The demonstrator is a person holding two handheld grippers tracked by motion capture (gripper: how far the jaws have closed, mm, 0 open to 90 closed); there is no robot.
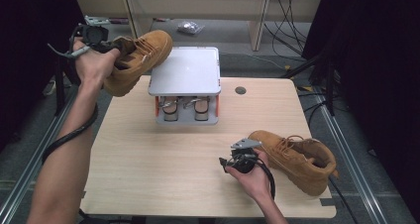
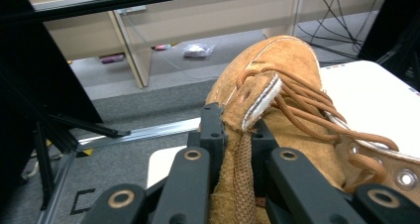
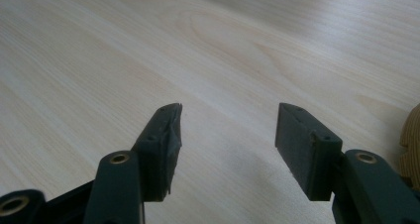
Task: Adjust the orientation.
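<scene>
Jaws on the left gripper (image 2: 233, 130) are clamped tight on the back collar of a tan boot (image 1: 141, 60), holding it up in the air off the table's (image 1: 148, 154) far left corner, toe over the grey rack (image 1: 185, 70). Right gripper (image 3: 228, 135) sits low over the table with its jaws wide apart, nothing in them, just beside the second boot (image 1: 297, 157) lying at the near right.
</scene>
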